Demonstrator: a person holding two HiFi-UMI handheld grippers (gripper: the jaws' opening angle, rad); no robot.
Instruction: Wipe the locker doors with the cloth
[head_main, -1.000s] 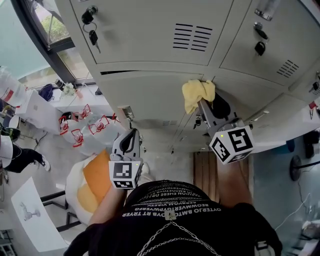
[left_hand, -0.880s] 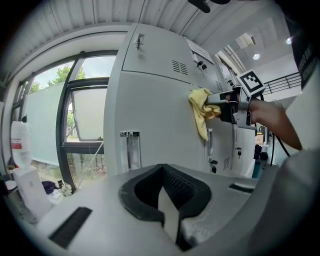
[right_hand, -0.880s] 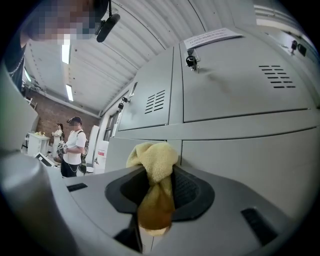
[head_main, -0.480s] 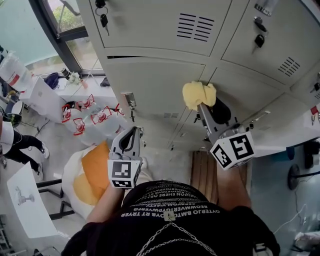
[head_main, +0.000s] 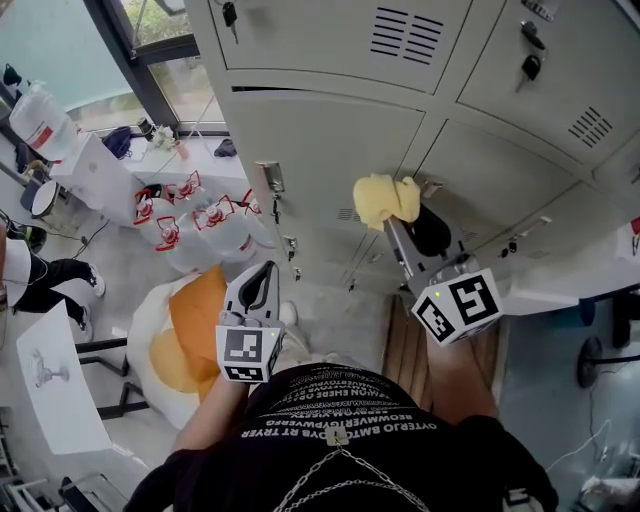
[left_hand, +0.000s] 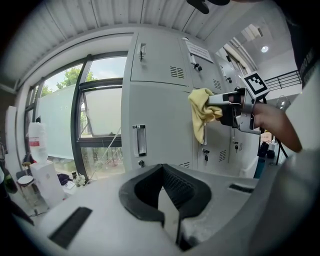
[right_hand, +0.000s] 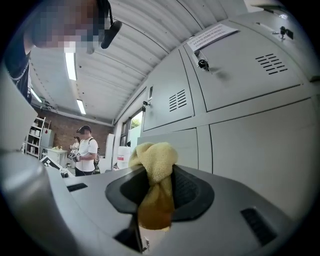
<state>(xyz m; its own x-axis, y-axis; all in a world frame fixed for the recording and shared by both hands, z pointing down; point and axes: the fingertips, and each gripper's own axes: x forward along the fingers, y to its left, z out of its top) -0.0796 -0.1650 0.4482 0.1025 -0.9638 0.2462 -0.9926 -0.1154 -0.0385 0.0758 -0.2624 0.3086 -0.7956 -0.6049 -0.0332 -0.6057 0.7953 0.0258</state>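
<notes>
1. The locker doors (head_main: 330, 140) form a grey bank straight ahead of the person. They fill the background of both gripper views, and the panel to be wiped lies directly along the right gripper's pointing line.
2. The right gripper (head_main: 393, 222) is raised and aimed at the seam between two doors, well nearer the lockers than the other tool. Its jaws are clenched on the cloth, so it is probably the one to do the wiping.
3. The left gripper (head_main: 260, 282) hangs low by the person's waist, well apart from the doors. Its jaws are pressed together with nothing between them.
4. The cloth (head_main: 385, 198), yellow and bunched, sticks out past the right jaw tips with a tail hanging downward. It sits between gripper and door, at or just off the metal, though contact cannot be confirmed. A wipe likely calls for pressing forward, then sweeping across the flat panel.
5. A recessed handle (head_main: 268, 180) sits on the door to the left of the cloth.
</notes>
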